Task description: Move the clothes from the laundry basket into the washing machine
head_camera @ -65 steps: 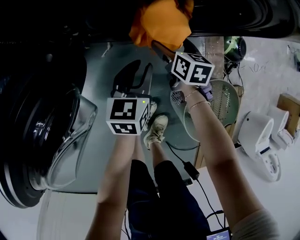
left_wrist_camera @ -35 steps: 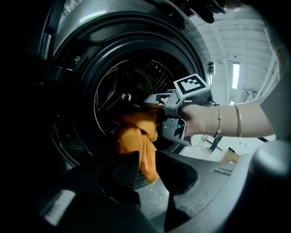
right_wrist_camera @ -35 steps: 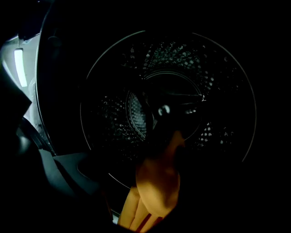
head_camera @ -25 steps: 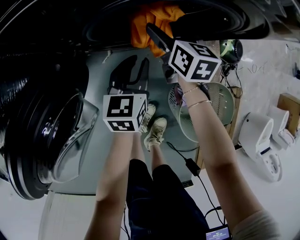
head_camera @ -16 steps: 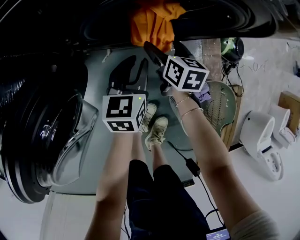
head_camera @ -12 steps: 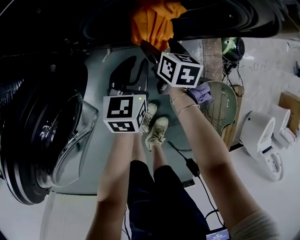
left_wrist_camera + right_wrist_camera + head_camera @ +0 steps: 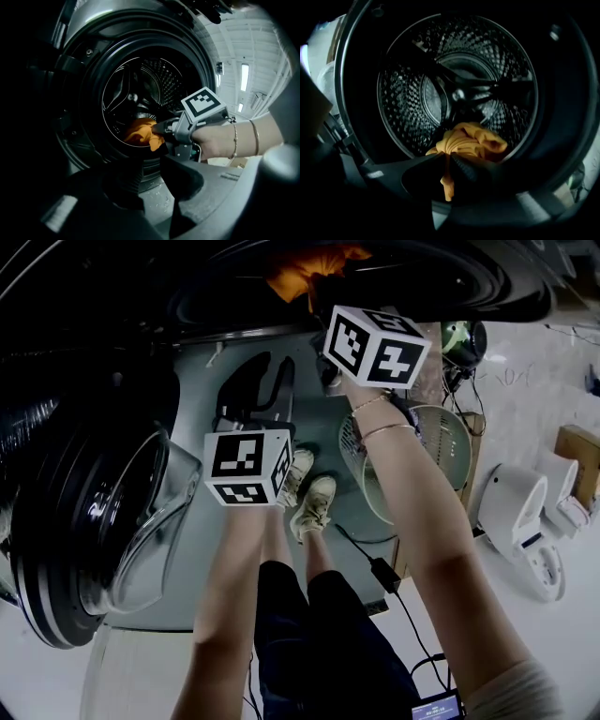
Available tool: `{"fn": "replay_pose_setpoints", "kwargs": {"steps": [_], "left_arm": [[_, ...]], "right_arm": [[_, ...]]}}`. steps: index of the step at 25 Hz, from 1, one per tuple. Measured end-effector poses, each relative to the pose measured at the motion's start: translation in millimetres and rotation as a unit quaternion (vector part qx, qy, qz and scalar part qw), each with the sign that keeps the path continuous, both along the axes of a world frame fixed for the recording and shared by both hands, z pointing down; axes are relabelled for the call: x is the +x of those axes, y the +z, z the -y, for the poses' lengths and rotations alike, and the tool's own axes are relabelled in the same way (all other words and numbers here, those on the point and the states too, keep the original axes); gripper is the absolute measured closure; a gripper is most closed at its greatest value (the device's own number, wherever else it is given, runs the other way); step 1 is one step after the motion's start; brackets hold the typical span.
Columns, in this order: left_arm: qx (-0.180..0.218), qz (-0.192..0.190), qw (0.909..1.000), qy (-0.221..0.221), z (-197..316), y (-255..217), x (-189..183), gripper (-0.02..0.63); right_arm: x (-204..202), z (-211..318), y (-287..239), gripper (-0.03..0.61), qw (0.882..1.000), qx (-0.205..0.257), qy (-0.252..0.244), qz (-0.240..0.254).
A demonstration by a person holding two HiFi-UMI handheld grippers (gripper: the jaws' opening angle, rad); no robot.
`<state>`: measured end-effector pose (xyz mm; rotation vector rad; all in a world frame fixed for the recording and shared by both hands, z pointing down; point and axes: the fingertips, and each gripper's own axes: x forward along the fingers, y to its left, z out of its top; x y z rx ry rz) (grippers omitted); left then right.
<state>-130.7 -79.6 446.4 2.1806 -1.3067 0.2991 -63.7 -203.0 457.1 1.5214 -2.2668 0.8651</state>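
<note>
An orange cloth (image 7: pixel 468 140) hangs over the lip of the washing machine's drum (image 7: pixel 464 84); it also shows in the head view as the orange cloth (image 7: pixel 314 263) at the top. My right gripper (image 7: pixel 446 157) has just been closing and now pinches a fold of this cloth between its pads. From the left gripper view, the right gripper (image 7: pixel 158 131) reaches into the drum mouth (image 7: pixel 140 93) with the orange cloth (image 7: pixel 140 132) at its tip. My left gripper (image 7: pixel 267 381) hangs lower in front of the machine, open and empty.
The machine's round glass door (image 7: pixel 103 512) stands swung open at the left. A pale green laundry basket (image 7: pixel 436 460) sits on the floor under the right arm. The person's shoes (image 7: pixel 309 493), a cable with an adapter (image 7: pixel 380 573) and a white appliance (image 7: pixel 516 512) are nearby.
The right gripper drew back a little, then pushed up towards the drum mouth and shut on the orange cloth. The left gripper has stayed in place.
</note>
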Motion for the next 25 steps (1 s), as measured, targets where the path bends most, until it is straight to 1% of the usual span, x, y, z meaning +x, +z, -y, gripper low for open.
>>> {"fn": "replay_pose_setpoints", "kwargs": {"steps": [4, 6, 7, 8, 9, 10, 11, 12, 13, 15, 17, 18, 19, 22, 25], "left_arm": [[0.006, 0.000, 1.0000, 0.001, 6, -8, 1, 0.494], [0.008, 0.000, 1.0000, 0.004, 8, -9, 3, 0.494], [0.007, 0.001, 1.0000, 0.006, 8, -8, 4, 0.494], [0.006, 0.001, 1.0000, 0.007, 8, -8, 5, 0.494], [0.005, 0.002, 0.9999, 0.008, 8, -8, 6, 0.494], [0.004, 0.004, 0.9999, 0.011, 8, -8, 8, 0.494], [0.003, 0.005, 0.9999, 0.014, 7, -8, 10, 0.494], [0.003, 0.006, 0.9998, 0.018, 6, -8, 13, 0.494], [0.003, 0.007, 0.9997, 0.021, 6, -8, 15, 0.494], [0.004, 0.009, 0.9996, 0.028, 6, -10, 20, 0.494], [0.005, 0.009, 0.9992, 0.038, 5, -14, 26, 0.494], [0.006, 0.010, 0.9990, 0.044, 4, -17, 31, 0.494], [0.007, 0.011, 0.9986, 0.051, 3, -20, 35, 0.494], [0.012, 0.014, 0.9975, 0.068, -3, -31, 54, 0.492], [0.018, 0.016, 0.9956, 0.090, -9, -41, 73, 0.492]], "right_arm": [[2, 29, -31, 0.520, 0.999, 0.045, 0.011, 0.008], [6, 34, -31, 0.515, 0.999, 0.040, 0.016, 0.011], [7, 34, -26, 0.467, 0.999, 0.029, 0.018, 0.016], [8, 33, -20, 0.359, 0.999, 0.016, 0.018, 0.023], [9, 31, -15, 0.265, 0.999, 0.003, 0.018, 0.027], [11, 27, -10, 0.207, 0.999, -0.008, 0.018, 0.028], [13, 24, -7, 0.163, 0.999, -0.014, 0.018, 0.026], [16, 20, -6, 0.126, 0.999, -0.015, 0.019, 0.024], [18, 16, -7, 0.109, 0.999, -0.014, 0.019, 0.023], [22, 8, -12, 0.086, 0.999, -0.008, 0.017, 0.027], [24, -3, -22, 0.084, 0.999, 0.001, 0.011, 0.036], [26, -10, -28, 0.104, 0.999, 0.007, 0.007, 0.040], [29, -18, -35, 0.137, 0.999, 0.014, 0.002, 0.041], [46, -48, -54, 0.170, 0.999, 0.023, -0.006, 0.042], [74, -82, -65, 0.208, 0.998, 0.019, 0.015, 0.061]]}}
